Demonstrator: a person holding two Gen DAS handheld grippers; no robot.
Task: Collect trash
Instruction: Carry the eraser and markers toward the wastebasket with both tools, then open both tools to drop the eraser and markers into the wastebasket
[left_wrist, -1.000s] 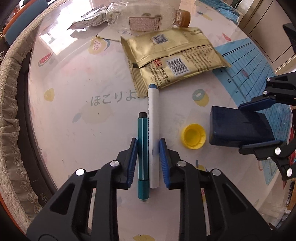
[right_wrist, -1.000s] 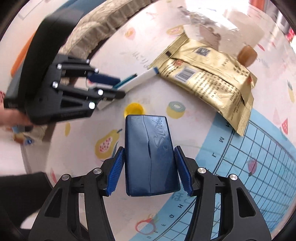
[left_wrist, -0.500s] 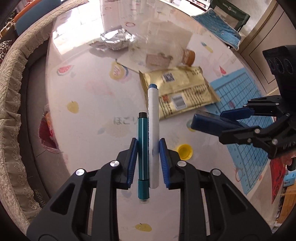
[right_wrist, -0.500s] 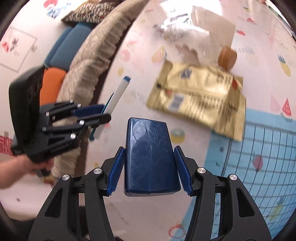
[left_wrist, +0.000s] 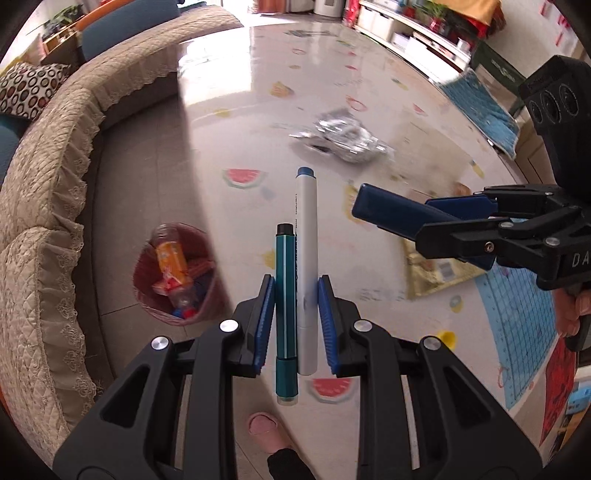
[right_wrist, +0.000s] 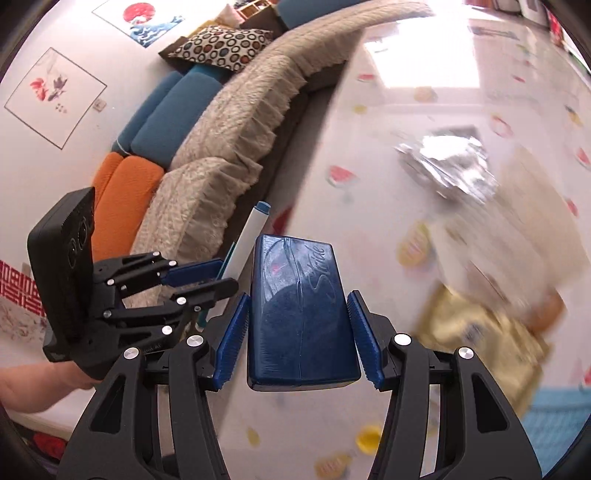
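In the left wrist view, our left gripper (left_wrist: 295, 314) is clamped on two pens side by side, a teal pen (left_wrist: 285, 295) and a white marker (left_wrist: 306, 258), both lying along the fingers so one squeeze carries the pair. We hold them high above the floor mat, and the pink trash basket (left_wrist: 173, 314) sits below and to the left, beside the sofa (left_wrist: 55, 184), already holding bottles and wrappers; we judge that is where the pens are headed. The crumpled foil (left_wrist: 347, 140) and gold wrapper (left_wrist: 436, 269) lie on the mat, not yet collected. In the right wrist view, our right gripper (right_wrist: 297, 332) grips a dark blue box (right_wrist: 299, 306) flat between its pads, across its width, which keeps it from twisting. The left gripper (right_wrist: 195, 284) hangs just to its left, so both loads seem to travel together. The yellow cap (right_wrist: 367, 439) rests on the mat below.
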